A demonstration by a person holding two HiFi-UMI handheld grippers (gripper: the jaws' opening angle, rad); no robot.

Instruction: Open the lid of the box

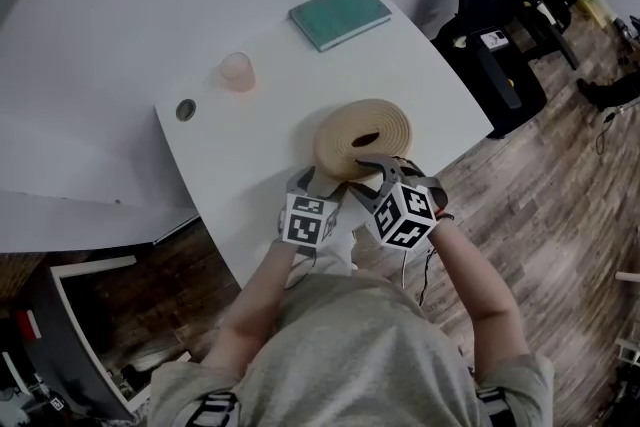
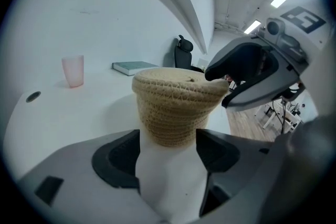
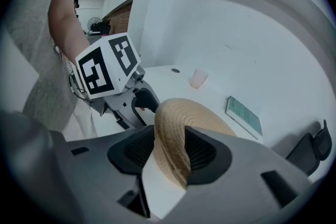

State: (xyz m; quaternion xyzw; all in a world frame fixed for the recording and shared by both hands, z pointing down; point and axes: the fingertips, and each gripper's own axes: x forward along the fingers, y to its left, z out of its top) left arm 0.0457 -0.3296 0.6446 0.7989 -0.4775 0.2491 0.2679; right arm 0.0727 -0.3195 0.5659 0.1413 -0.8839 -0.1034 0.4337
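The right gripper (image 3: 170, 157) is closed on the rim of the woven lid (image 3: 169, 123), a pad touching each side. The left gripper (image 2: 168, 141) stands wide, and the woven box (image 2: 173, 115) sits between its jaws without being pressed. Each gripper's cube (image 1: 311, 219) bears black-and-white square markers, no letters. The box stands at the near edge of the white bench (image 1: 300, 85). Farther back on the bench are a pink cup (image 1: 238, 71) and a teal book (image 1: 340, 15).

Both forearms reach forward side by side; the left gripper's (image 2: 168, 147) fingers stand apart, while the right gripper's (image 3: 169, 152) fingers pinch the woven lid's (image 3: 181, 118) rim.
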